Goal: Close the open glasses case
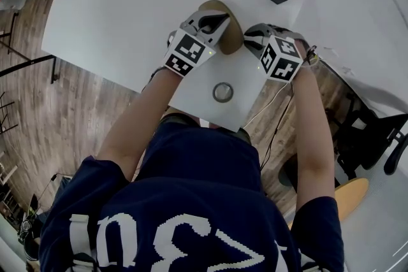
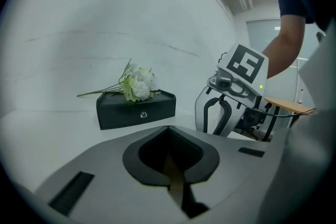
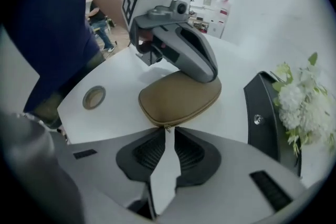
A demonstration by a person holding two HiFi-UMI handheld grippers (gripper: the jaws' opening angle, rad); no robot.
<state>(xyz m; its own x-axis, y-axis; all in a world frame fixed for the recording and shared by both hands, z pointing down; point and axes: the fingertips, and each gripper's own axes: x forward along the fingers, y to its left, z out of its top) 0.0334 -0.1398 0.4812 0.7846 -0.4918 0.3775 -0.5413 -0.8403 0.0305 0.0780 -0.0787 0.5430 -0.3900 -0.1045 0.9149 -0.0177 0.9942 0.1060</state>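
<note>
Left tool (image 1: 211,23) clenched, pressing on the glasses case (image 3: 178,97) near the surface (image 3: 121,81) edge; right tool (image 3: 168,136) slightly parted at the zipper pull (image 3: 167,128).

The tan glasses case (image 3: 179,97) is seen closed on the white table (image 3: 121,81). Its zip pull is met by the right gripper (image 3: 167,131), jaws slightly apart. The left gripper (image 3: 207,73) is set on its far end. A black box (image 3: 262,113) is seen at right.

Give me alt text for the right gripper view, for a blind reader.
A closed tan glasses case lies on a white table, the left gripper clamped on its far end, the right gripper open before its zip.
</note>
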